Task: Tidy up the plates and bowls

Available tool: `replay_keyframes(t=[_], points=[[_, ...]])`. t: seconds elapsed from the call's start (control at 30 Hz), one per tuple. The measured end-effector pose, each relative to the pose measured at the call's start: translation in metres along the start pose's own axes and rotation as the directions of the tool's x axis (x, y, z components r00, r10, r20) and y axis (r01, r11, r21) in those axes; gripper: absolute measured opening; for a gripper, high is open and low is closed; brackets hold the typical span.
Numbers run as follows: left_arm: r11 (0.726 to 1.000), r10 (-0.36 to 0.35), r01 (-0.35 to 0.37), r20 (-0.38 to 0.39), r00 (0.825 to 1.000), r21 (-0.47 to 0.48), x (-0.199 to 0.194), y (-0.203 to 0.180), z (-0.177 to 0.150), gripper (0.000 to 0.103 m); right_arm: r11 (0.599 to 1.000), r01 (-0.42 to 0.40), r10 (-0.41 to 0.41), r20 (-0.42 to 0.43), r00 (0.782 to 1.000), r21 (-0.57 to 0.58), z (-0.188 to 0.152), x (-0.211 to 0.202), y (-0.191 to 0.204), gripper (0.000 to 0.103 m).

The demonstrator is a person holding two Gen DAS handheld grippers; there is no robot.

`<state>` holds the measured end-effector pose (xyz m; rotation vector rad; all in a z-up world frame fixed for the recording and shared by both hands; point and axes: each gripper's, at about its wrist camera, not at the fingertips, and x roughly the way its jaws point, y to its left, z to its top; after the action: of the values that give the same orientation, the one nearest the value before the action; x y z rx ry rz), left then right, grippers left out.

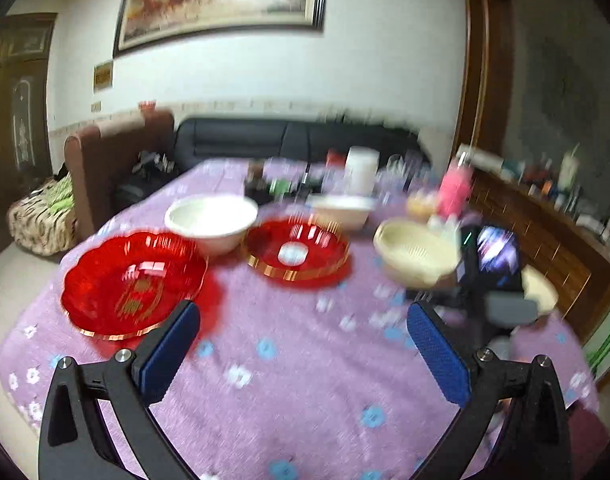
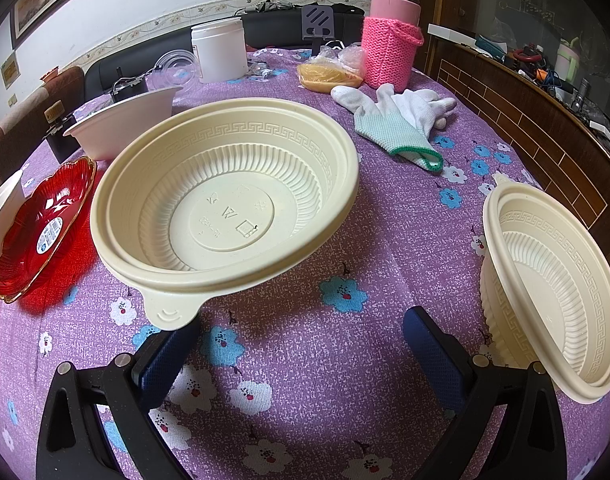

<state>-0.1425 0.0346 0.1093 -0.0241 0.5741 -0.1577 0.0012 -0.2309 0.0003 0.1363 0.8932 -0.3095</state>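
In the blurred left wrist view, two red plates (image 1: 133, 282) (image 1: 297, 252), two white bowls (image 1: 211, 220) (image 1: 341, 208) and a cream bowl (image 1: 417, 252) sit on the purple flowered table. My left gripper (image 1: 303, 324) is open and empty above the cloth, close to the near red plate. In the right wrist view, my right gripper (image 2: 301, 336) is open and empty just in front of a cream ribbed bowl (image 2: 225, 196), near its tab. A second cream bowl (image 2: 553, 288) sits at the right. A red plate (image 2: 45, 228) and a white bowl (image 2: 125, 124) lie left.
A pink knitted flask (image 2: 391, 40), a white jar (image 2: 221, 50), white gloves (image 2: 401, 116), a bagged yellow dish (image 2: 329, 74) and clear lids (image 2: 177, 66) crowd the far table. A phone on a stand (image 1: 493, 252) is at the right. A wooden cabinet (image 2: 525, 120) borders the table's right edge.
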Motion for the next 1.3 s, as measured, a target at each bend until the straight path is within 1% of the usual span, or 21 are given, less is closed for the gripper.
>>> replay_keyframes(t=[0.03,0.13,0.2,0.23,0.37,0.43,0.5,0.63,0.77,1.3], points=[[1.000,0.012,-0.012,-0.034,0.999,0.003,0.007,0.000,-0.002,0.103,1.000,0.000,0.000,0.000,1.000,0.000,0.000,0.000,0.000,0.102],[1.000,-0.004,0.004,-0.082,0.997,-0.006,0.016,0.002,-0.010,0.103,1.000,0.000,0.000,0.000,1.000,0.000,0.000,0.000,0.000,0.102],[1.000,-0.005,0.006,-0.116,0.993,0.014,0.020,-0.003,-0.014,0.103,1.000,0.000,0.000,0.000,1.000,0.000,0.000,0.000,0.000,0.102],[1.000,-0.016,0.019,-0.136,0.991,0.022,0.022,-0.005,-0.016,0.103,1.000,0.000,0.000,0.000,1.000,0.000,0.000,0.000,0.000,0.102],[0.997,-0.045,0.054,-0.163,0.986,0.047,0.021,-0.013,-0.027,0.103,1.000,0.000,0.000,0.000,1.000,0.000,0.000,0.000,0.000,0.102],[0.996,-0.055,0.067,-0.191,0.980,0.053,0.022,-0.016,-0.029,0.103,1.000,0.000,0.000,0.000,1.000,0.000,0.000,0.000,0.000,0.102],[0.997,-0.056,0.067,-0.208,0.977,0.046,0.024,-0.015,-0.030,0.103,1.000,0.000,0.000,0.000,1.000,0.000,0.000,0.000,0.000,0.102],[0.998,-0.060,0.067,-0.261,0.964,0.017,0.032,-0.009,-0.032,0.103,1.000,0.000,0.000,0.000,1.000,0.000,0.000,0.000,0.000,0.102],[0.998,-0.050,0.060,-0.271,0.961,0.028,0.033,-0.008,-0.033,0.103,1.000,0.000,0.000,0.000,1.000,0.000,0.000,0.000,0.000,0.102],[0.996,-0.080,0.088,-0.318,0.945,0.013,0.041,-0.007,-0.039,0.103,1.000,0.000,0.000,0.000,1.000,0.000,0.000,0.000,0.000,0.102]])
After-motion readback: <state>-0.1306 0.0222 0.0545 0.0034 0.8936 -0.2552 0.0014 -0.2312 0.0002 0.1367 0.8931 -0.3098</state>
